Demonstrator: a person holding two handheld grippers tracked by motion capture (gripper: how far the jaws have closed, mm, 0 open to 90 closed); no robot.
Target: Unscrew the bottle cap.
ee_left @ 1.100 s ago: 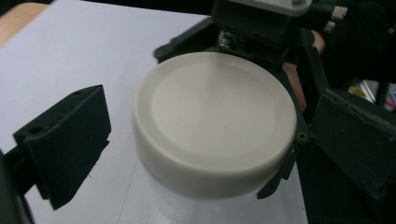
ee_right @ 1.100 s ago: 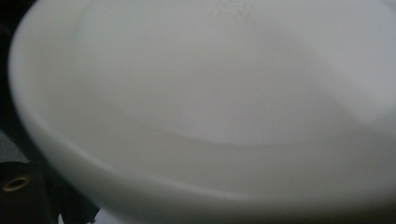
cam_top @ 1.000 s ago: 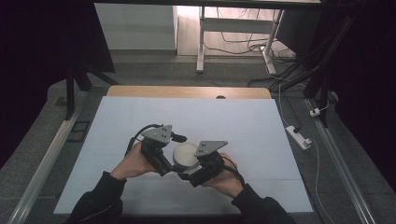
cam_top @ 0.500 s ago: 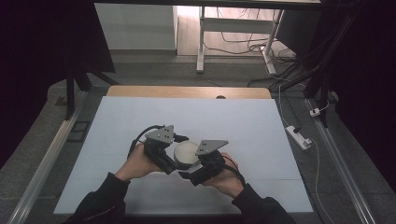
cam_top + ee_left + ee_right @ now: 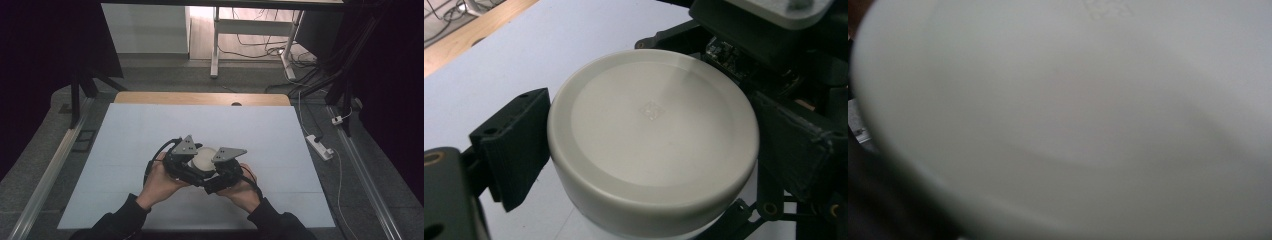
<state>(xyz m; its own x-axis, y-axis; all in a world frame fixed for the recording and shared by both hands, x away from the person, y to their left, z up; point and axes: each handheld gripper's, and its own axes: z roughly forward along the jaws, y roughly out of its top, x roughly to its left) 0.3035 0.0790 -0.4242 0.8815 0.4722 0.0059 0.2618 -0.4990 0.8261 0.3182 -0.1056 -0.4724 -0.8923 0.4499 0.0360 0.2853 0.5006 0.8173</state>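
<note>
A round white container with a flat lid (image 5: 204,159) is held just above the white table (image 5: 150,125) near its front middle, between both grippers. In the left gripper view the lid (image 5: 654,135) sits between the two black jaws, which press on its sides, so my left gripper (image 5: 651,165) is shut on it. From above, my left gripper (image 5: 189,161) and my right gripper (image 5: 220,169) meet at the container. The right gripper view has a blurred white surface (image 5: 1073,110) very close to the lens, and that gripper's jaws are hidden.
The table's wooden far edge (image 5: 200,98) lies at the back. A power strip (image 5: 320,146) and cables lie on the floor to the right, with metal rails (image 5: 50,170) along both sides. Open white tabletop surrounds the hands.
Both hands stay together around the white container. The left gripper has edged slightly to the right and away from the person.
</note>
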